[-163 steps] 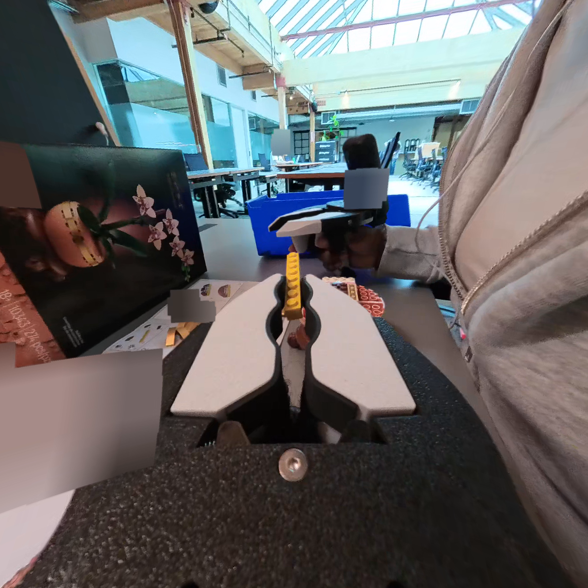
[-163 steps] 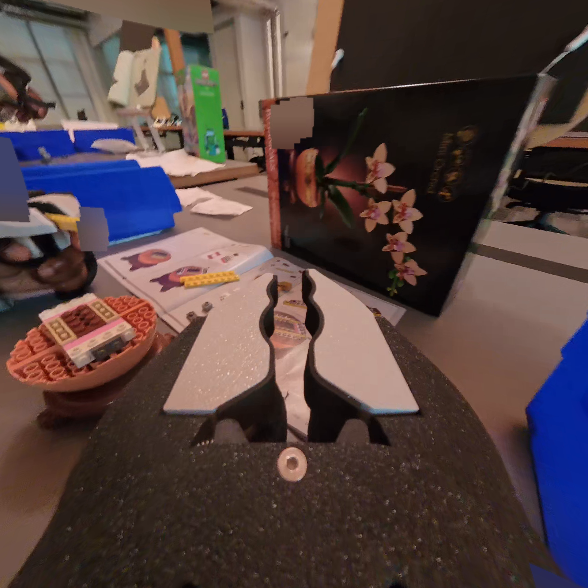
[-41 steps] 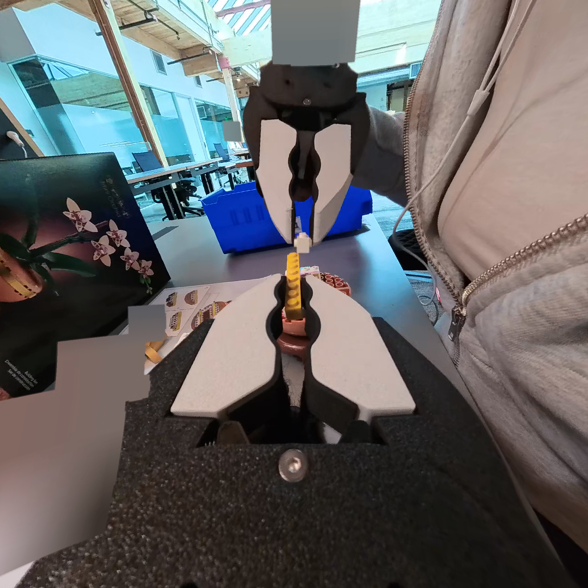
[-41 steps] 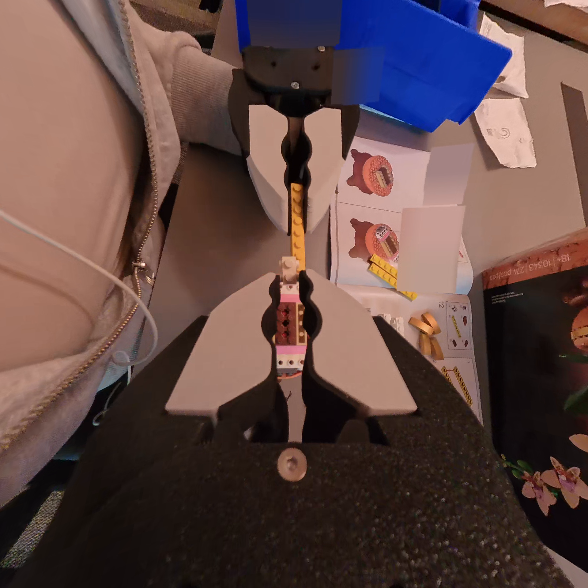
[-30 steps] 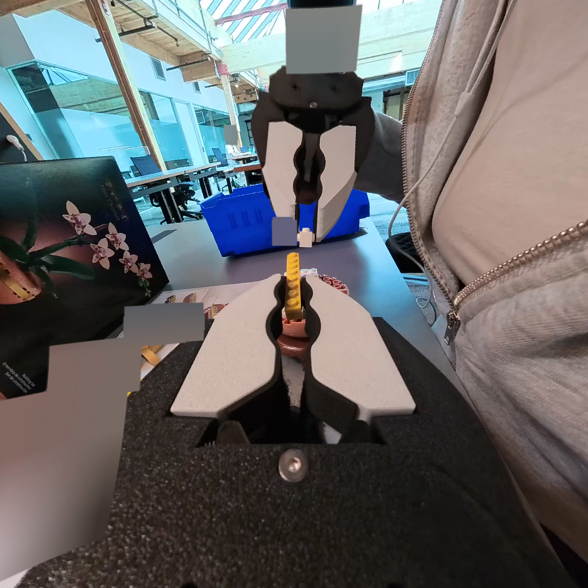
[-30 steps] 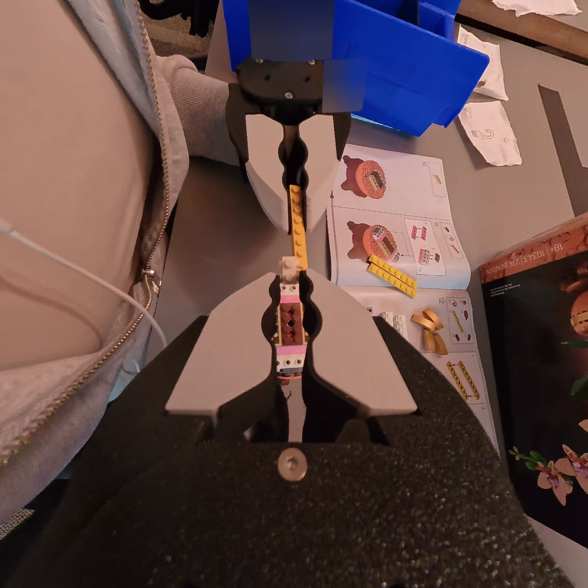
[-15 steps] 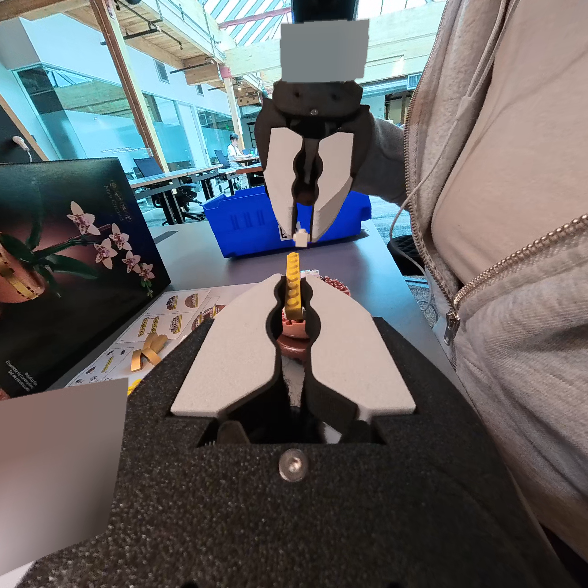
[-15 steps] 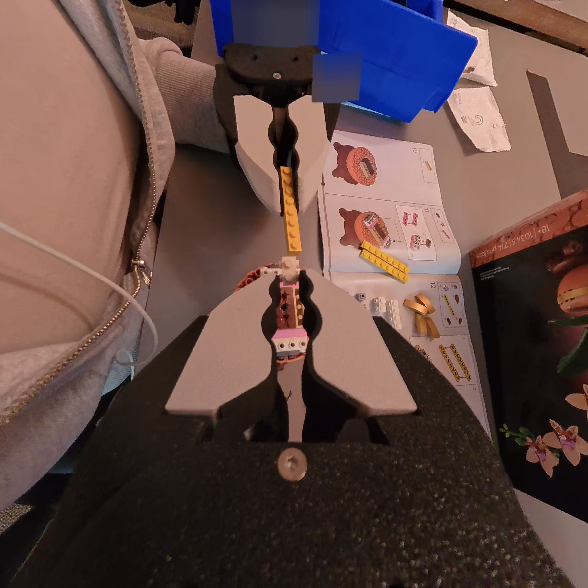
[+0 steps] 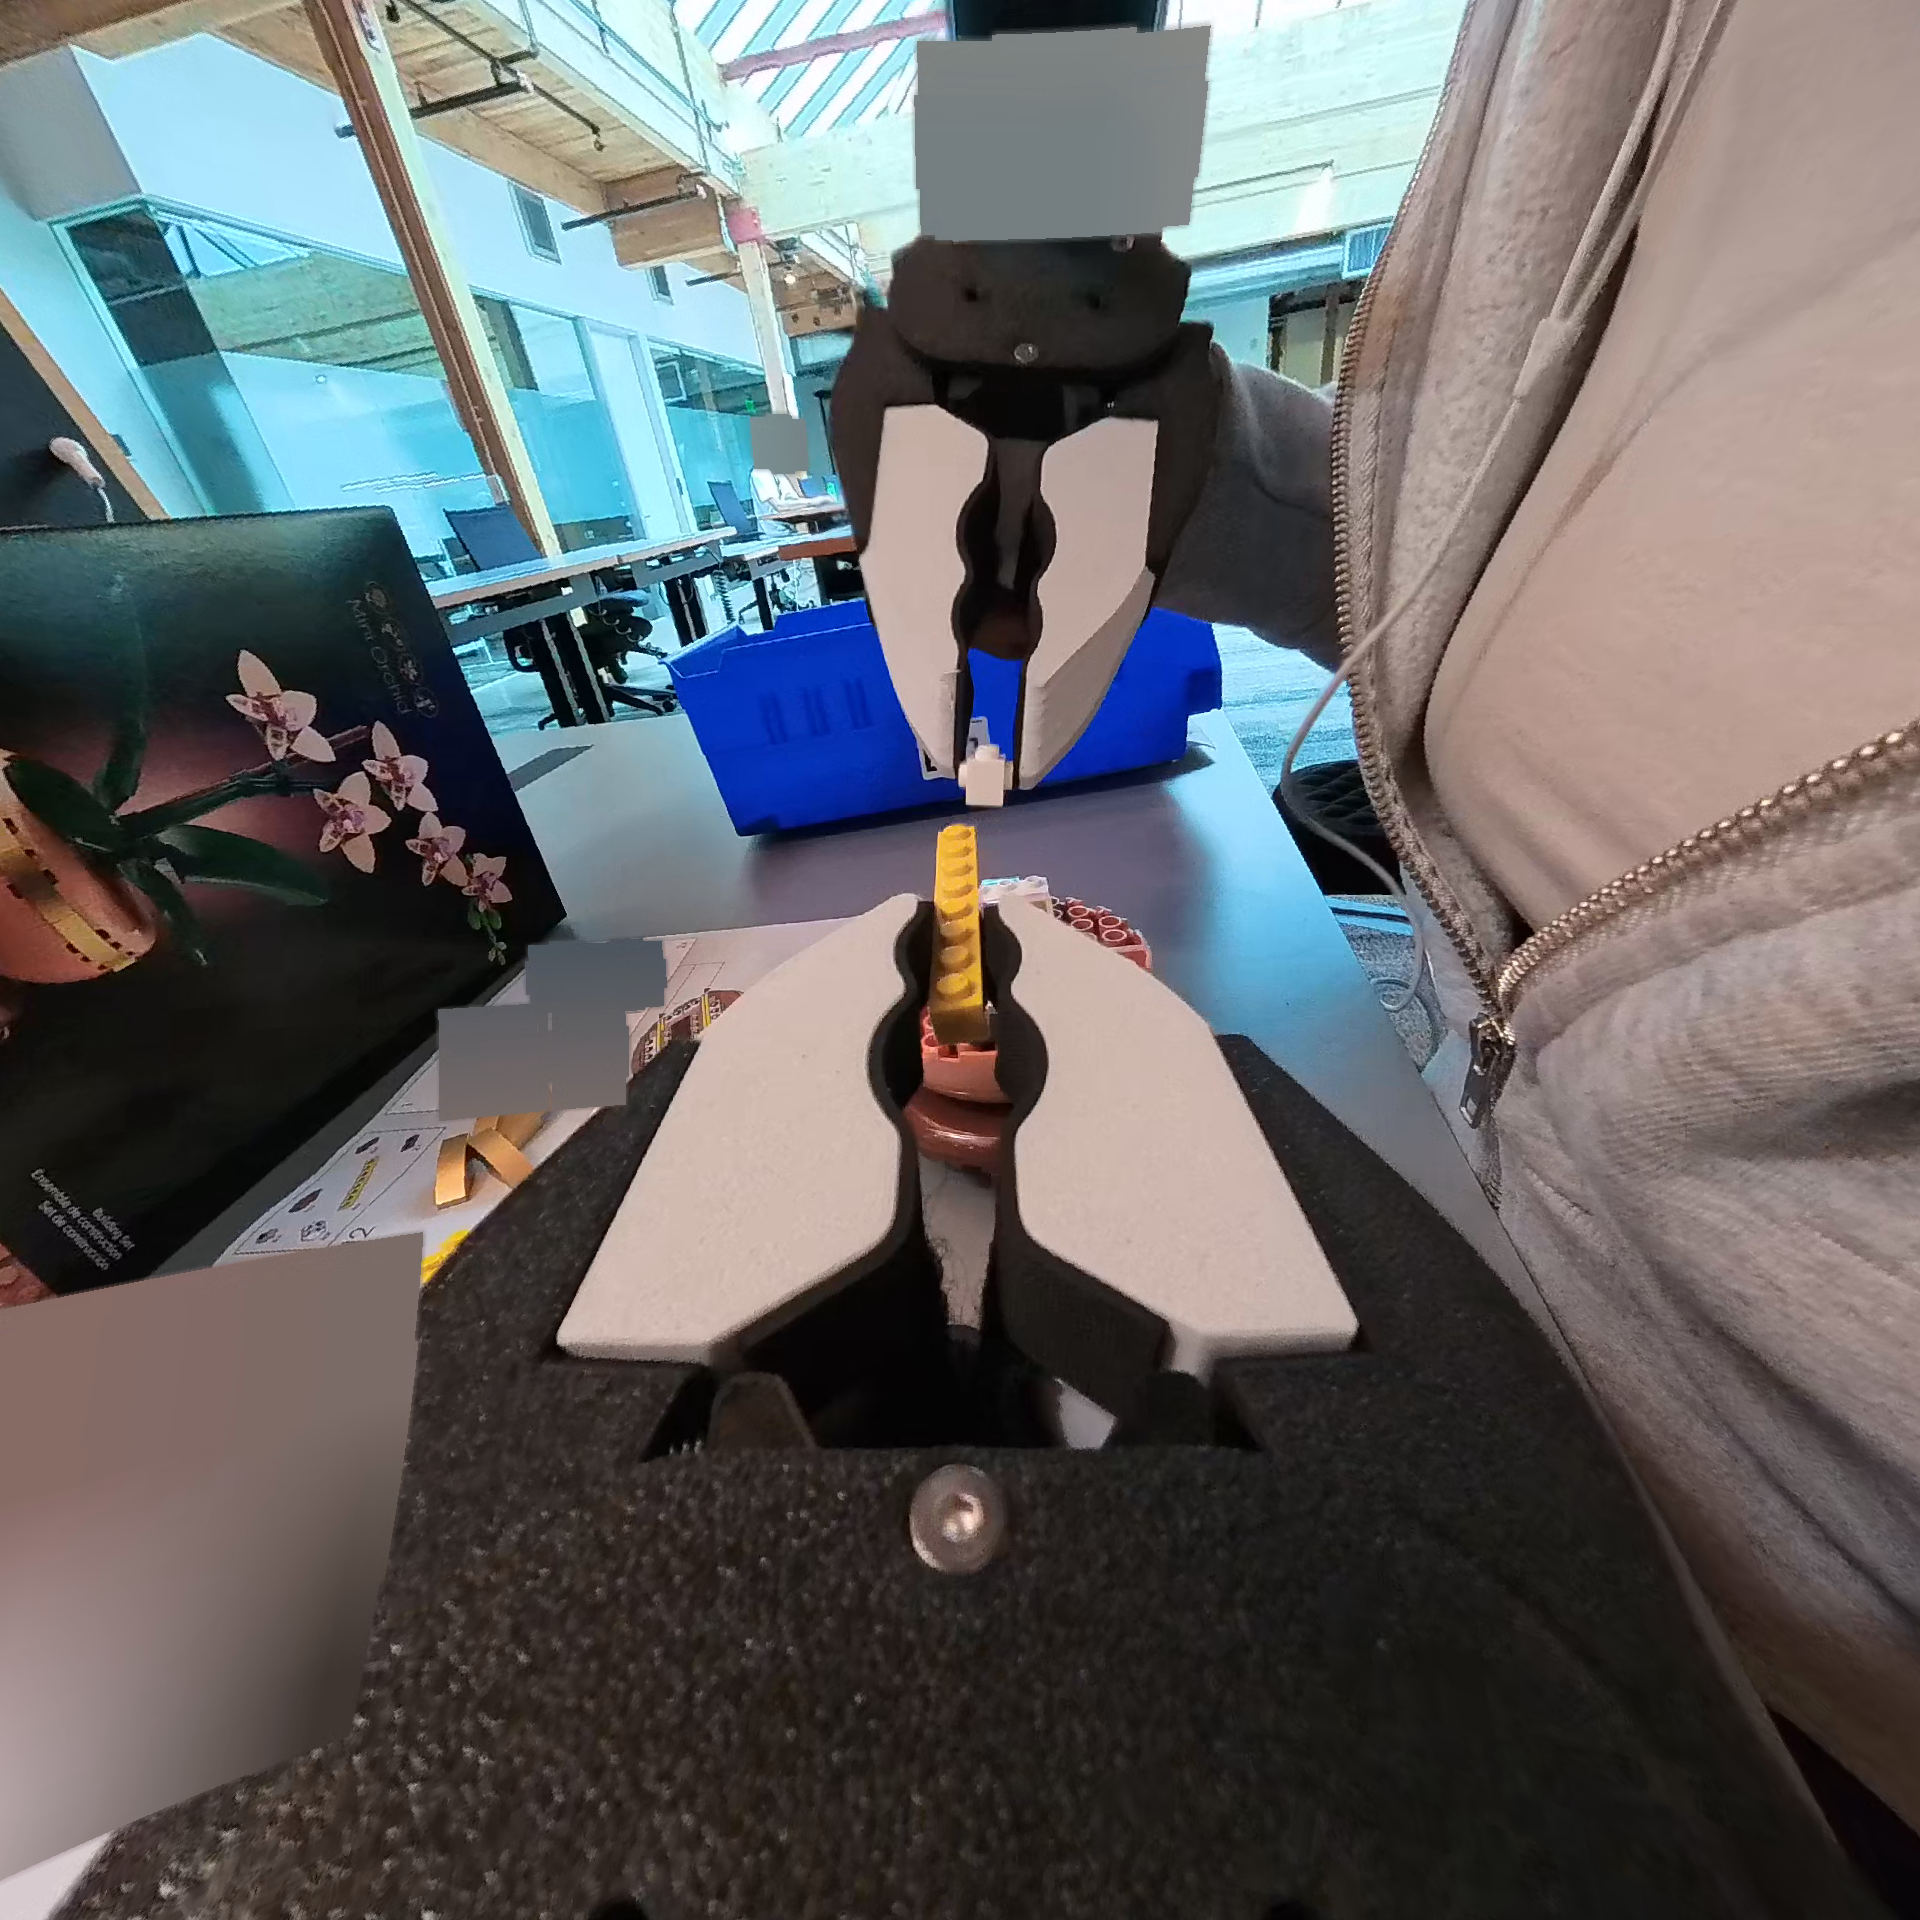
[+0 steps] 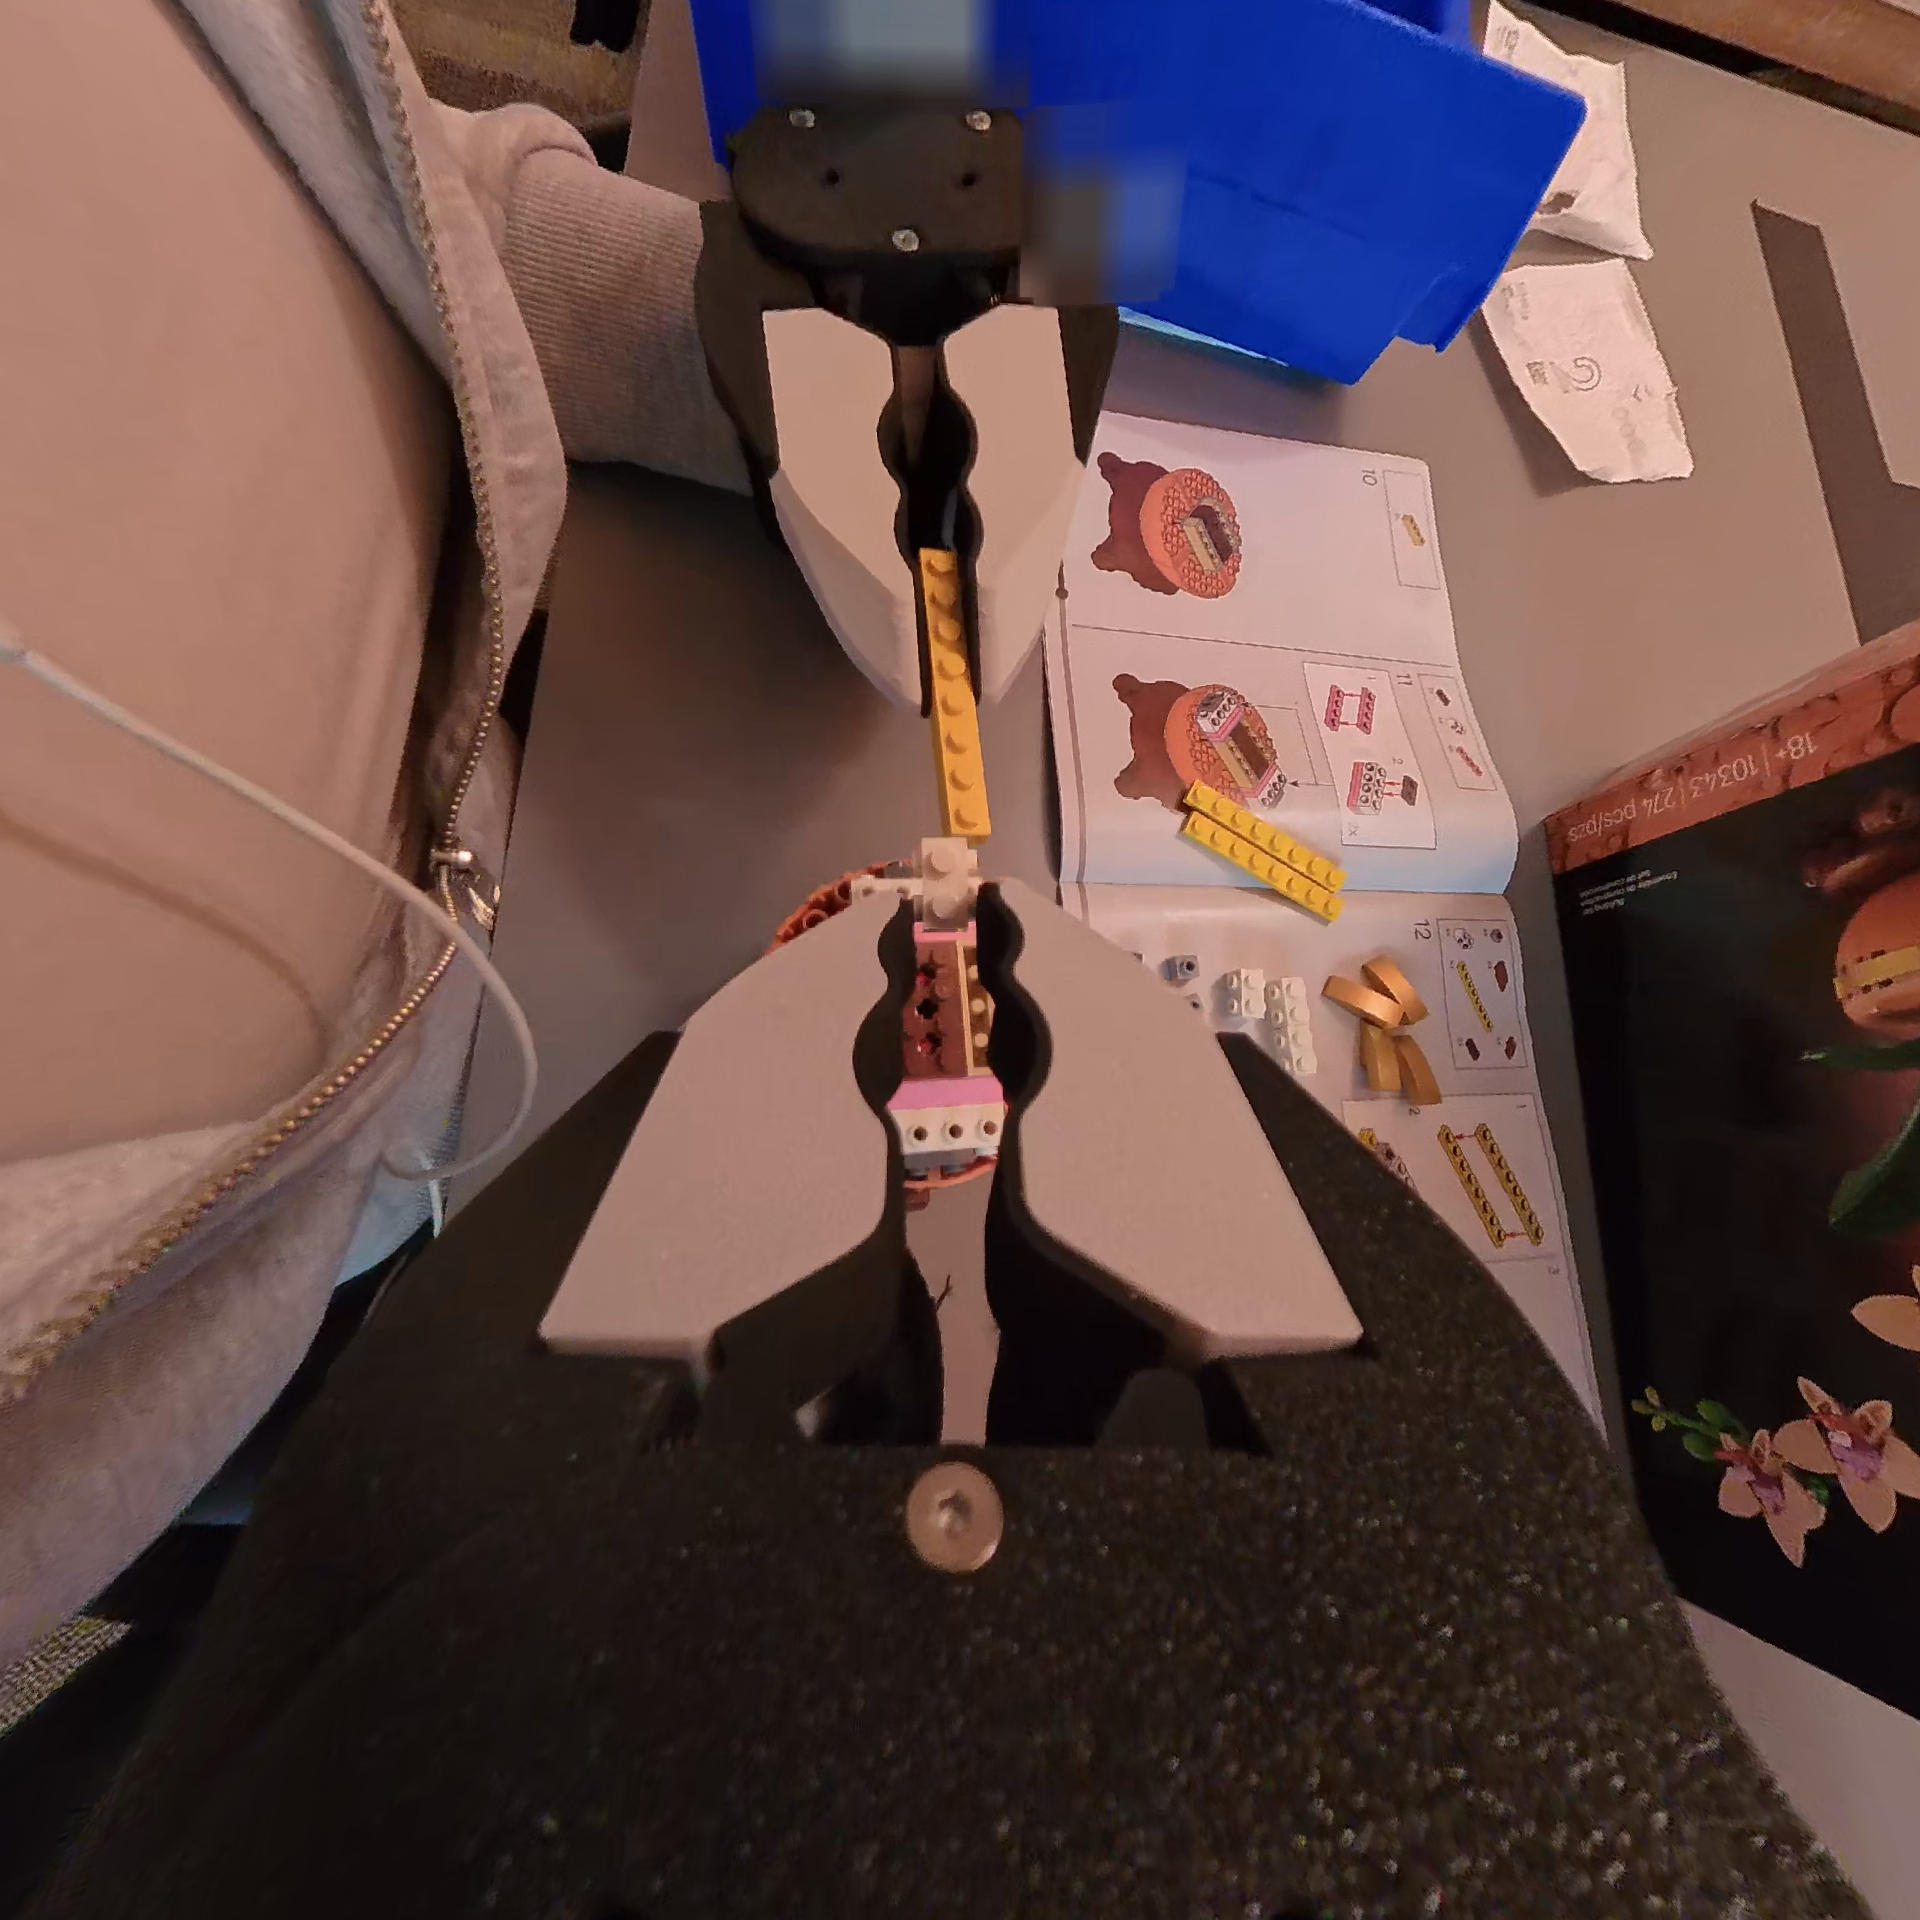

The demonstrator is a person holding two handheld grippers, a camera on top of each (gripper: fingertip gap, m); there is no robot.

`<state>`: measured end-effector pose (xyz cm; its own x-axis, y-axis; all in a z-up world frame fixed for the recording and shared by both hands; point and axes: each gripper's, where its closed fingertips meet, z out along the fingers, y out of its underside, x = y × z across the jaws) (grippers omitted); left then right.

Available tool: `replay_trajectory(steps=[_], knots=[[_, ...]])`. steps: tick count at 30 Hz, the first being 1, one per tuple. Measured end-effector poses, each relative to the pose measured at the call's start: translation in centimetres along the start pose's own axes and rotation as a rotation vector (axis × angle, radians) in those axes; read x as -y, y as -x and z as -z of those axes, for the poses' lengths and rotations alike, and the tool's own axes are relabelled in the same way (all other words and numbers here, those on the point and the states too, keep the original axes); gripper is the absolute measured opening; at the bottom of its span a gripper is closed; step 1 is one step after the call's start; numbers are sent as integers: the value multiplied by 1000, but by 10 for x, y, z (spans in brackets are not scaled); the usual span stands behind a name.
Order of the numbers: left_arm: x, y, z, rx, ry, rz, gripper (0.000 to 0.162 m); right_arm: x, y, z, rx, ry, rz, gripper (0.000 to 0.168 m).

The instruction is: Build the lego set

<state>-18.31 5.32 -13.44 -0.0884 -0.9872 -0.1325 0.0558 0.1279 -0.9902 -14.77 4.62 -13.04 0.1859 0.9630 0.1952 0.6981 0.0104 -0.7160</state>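
At frame centre, a stiff, light yellow plate (image 9: 958, 928) is pinched edgewise by the left gripper (image 9: 957, 914), a small white brick (image 9: 983, 777) by the right gripper (image 9: 987, 727).

Long yellow studded plate (image 10: 957, 694), pinched at one end between left fingers (image 10: 831, 540), studs up, free end just short of small white brick (image 10: 943, 871) pinched at right fingertips. Below on table (image 10: 665, 748), round terracotta pot base (image 9: 1096, 925) topped with brown, tan, pink and white bricks (image 10: 948, 1049). Two more yellow plates (image 10: 1262, 850) lying side by side on open instruction booklet (image 10: 1299, 582), with white bricks (image 10: 1273, 1013) and curled gold pieces (image 10: 1387, 1023) nearby.
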Motion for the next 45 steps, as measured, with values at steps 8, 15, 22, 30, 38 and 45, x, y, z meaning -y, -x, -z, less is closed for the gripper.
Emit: replay_trajectory(steps=[8,15,22,30,38,45], knots=[[-2,0,-2,8,17,-12,8,16,1,-14,40,31,33,11],[-1,-2,-1,7,10,-31,8,20,1,-23,79,78,27,11],[-1,-3,-1,3,7,-40,8,22,0,-26,104,98,26,11],[0,-3,0,5,2,-35,8,23,-1,-27,119,120,30,11],[1,-1,0,9,-6,-23,8,24,-2,-28,116,113,19,11],[4,0,3,13,-35,-4,8,18,-1,-30,109,143,29,12]])
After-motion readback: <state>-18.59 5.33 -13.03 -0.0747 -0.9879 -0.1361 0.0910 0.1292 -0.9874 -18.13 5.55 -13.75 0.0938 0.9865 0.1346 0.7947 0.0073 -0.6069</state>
